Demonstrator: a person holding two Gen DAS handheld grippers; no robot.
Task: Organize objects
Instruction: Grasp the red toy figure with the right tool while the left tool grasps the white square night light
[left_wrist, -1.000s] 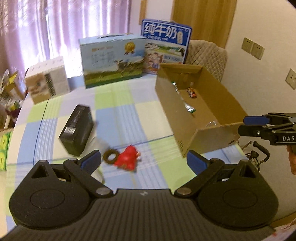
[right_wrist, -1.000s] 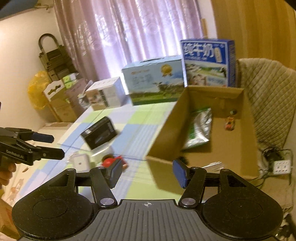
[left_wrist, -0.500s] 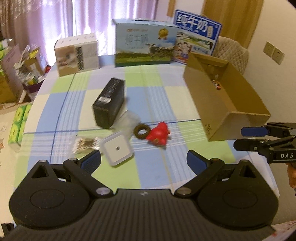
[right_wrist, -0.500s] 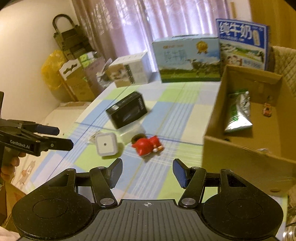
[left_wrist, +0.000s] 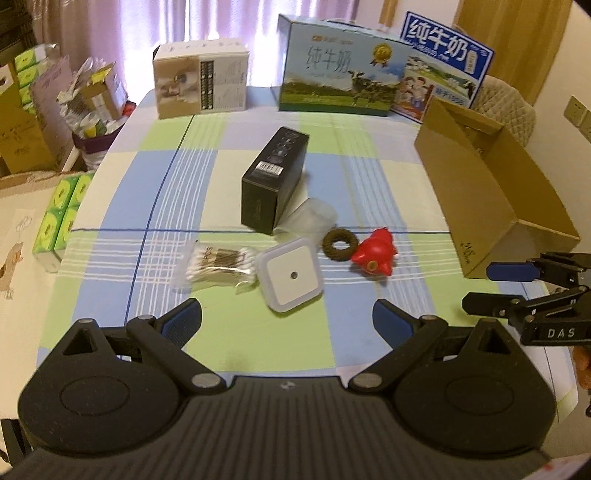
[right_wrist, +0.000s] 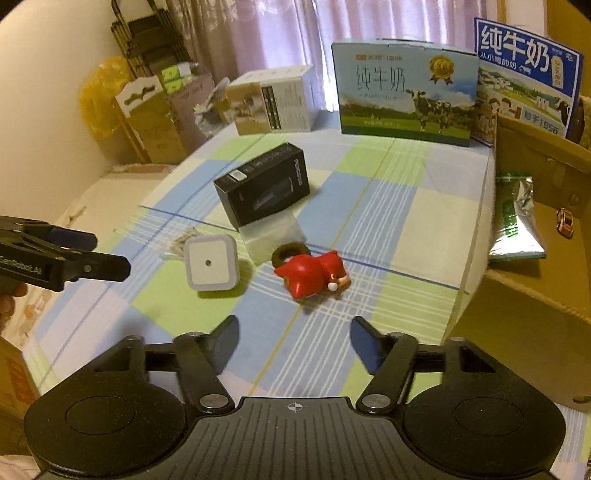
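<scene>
Both claws hung wide open, holding nothing. Left gripper sat just short of the white square device; right gripper faced the red toy, the cardboard box to its right, probably the collecting bin, since a green pouch lay inside. Beyond: black box, milk carton printed 纯牛奶. The left tool's side perhaps read "GenRobot.AI"; the right tool's read "DAS".
</scene>
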